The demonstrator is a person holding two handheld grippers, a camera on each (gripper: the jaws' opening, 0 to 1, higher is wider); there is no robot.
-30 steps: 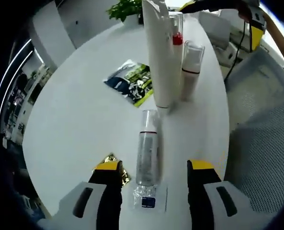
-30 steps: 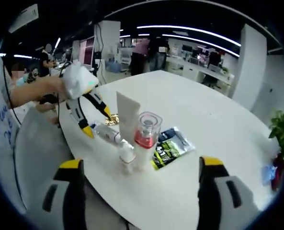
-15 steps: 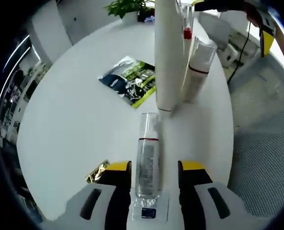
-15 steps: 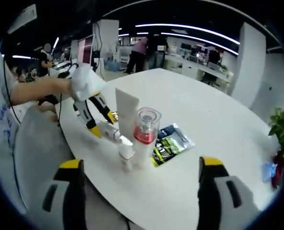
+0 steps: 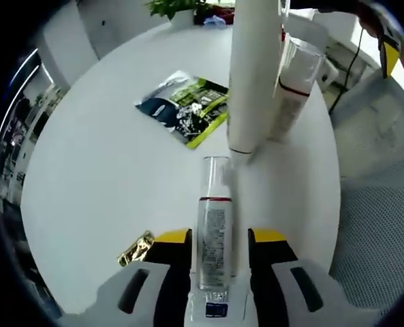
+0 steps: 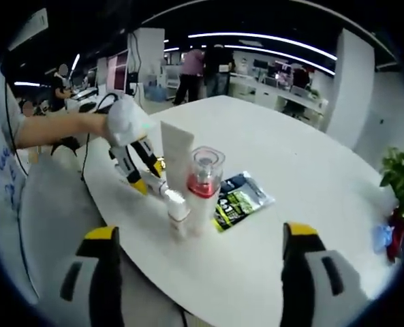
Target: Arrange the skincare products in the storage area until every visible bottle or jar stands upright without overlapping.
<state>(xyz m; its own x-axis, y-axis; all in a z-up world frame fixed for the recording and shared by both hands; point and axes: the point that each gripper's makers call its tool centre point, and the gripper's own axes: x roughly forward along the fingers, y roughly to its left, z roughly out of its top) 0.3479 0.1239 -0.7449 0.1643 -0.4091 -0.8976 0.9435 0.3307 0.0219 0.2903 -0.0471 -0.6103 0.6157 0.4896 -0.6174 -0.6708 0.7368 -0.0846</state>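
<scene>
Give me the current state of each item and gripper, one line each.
Clear bottle: lying flat on the table, between the left gripper's jaws.
White tube: upright.
Red-banded bottle: upright beside the tube.
Sachet: flat on the table.
Left gripper: closed on the clear bottle.
Right gripper: open, empty.

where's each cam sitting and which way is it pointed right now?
Left gripper view: rides the left gripper, looking down along a clear lying bottle between its jaws toward the tall white tube.
Right gripper view: rides the right gripper, facing across the round white table; the jaws stand wide apart, and the person's forearm shows.
Shared: tube, green-black sachet, lying bottle.
</scene>
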